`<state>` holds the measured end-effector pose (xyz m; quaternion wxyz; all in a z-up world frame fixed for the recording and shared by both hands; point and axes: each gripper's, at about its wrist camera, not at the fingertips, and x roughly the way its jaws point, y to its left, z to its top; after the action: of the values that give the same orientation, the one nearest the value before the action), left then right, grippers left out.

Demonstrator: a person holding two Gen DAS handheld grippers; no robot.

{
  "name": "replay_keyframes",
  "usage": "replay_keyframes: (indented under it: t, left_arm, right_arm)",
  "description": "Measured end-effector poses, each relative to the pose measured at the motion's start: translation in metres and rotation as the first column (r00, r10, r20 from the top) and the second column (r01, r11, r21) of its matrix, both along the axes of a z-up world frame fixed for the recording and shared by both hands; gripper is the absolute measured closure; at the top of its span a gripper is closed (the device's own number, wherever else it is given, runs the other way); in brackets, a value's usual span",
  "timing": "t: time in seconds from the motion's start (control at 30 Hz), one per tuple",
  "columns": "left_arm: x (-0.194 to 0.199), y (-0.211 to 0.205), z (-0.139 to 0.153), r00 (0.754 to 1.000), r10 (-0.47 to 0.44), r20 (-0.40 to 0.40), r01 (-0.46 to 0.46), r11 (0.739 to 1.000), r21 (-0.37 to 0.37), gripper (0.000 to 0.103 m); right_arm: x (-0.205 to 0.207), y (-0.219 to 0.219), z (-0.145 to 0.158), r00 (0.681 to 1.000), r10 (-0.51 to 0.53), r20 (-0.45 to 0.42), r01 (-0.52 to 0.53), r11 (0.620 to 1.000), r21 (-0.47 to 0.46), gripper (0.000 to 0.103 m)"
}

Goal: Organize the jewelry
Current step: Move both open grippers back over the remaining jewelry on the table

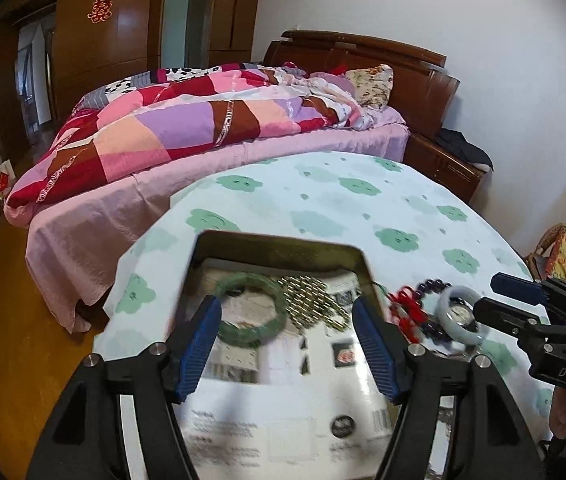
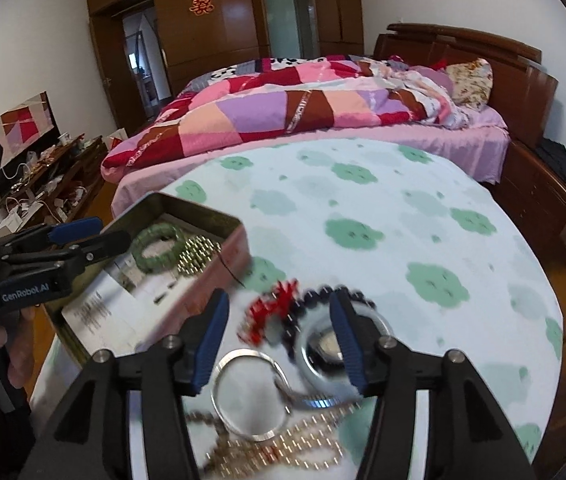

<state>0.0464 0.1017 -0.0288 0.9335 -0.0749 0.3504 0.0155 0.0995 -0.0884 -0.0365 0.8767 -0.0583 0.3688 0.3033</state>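
Left wrist view: task partly done, by my judgement. Rectangular tin on the table already holds a green bangle and a gold link bracelet, both lying on printed paper lining the bottom.

Left gripper over the tin, fingers spread wide, nothing between them.

Still outside, on the cloud-print cloth just right of the tin: red knotted cord piece, dark bead bracelet, pale white bangle.

Right wrist view adds a plain silver ring bangle, a watch with metal strap and gold chain links nearest the camera, bunched and touching.

Right gripper hangs above this heap, fingers well apart, holding nothing; one blue pad overlaps the watch in view, contact uncertain.

Heap blurred; exact piece count unclear. Roughly two in, five or six left.
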Motion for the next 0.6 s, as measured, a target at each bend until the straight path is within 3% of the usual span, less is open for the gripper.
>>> replay_keyframes:
  t: [0.3, 0.6]
  left_arm:
    - [-0.023, -0.049, 0.002, 0.997, -0.074, -0.001, 0.074, 0.996, 0.051, 0.035]
    - [-0.044, -0.083, 0.008, 0.99, -0.144, -0.003, 0.143, 0.986, 0.087, 0.035]
  right_arm:
    - [-0.024, -0.035, -0.021, 0.999, -0.031, -0.02, 0.03, 0.999, -0.039, 0.041]
    - [-0.041, -0.039, -0.056, 0.997, -0.023, -0.079, 0.014, 0.992, -0.122, 0.041]
